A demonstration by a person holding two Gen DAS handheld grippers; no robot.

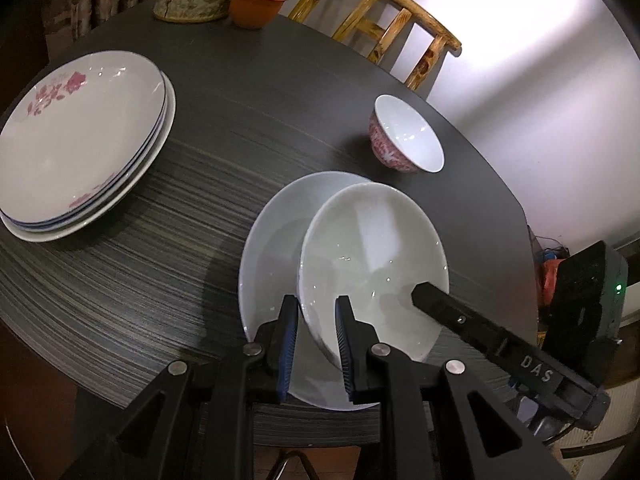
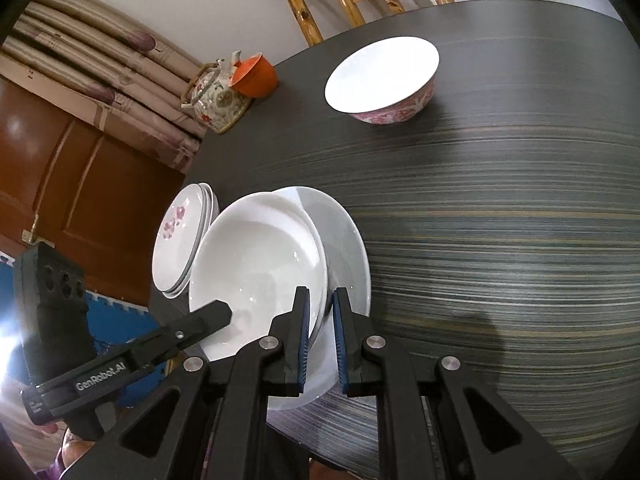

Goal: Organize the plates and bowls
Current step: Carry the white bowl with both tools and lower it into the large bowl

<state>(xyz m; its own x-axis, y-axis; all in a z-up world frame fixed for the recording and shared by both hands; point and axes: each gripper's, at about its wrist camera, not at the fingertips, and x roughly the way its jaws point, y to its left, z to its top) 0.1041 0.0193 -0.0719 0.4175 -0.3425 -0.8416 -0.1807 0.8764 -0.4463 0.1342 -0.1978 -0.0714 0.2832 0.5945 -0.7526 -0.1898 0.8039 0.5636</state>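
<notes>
We hold the glossy white ceramic bowl (image 1: 372,256), rim clamped in both the left gripper (image 1: 318,344) and right gripper (image 2: 322,340), tilted over the pale plate (image 1: 272,232) at 12 o'clock from the jaws.

White bowl (image 1: 372,256): plain, glossy, tilted, lower centre of the left wrist view, its rim between blue-padded fingers on either side; overlaps the white plate.
White plate (image 1: 268,240): plain, flat on the table under and beside the bowl.
Plate stack (image 1: 80,140): left of frame, top plate with pink flowers, blue-rimmed plates beneath.
Pink-patterned bowl (image 1: 404,136): upright, white inside, right of centre, well apart from the others.
</notes>
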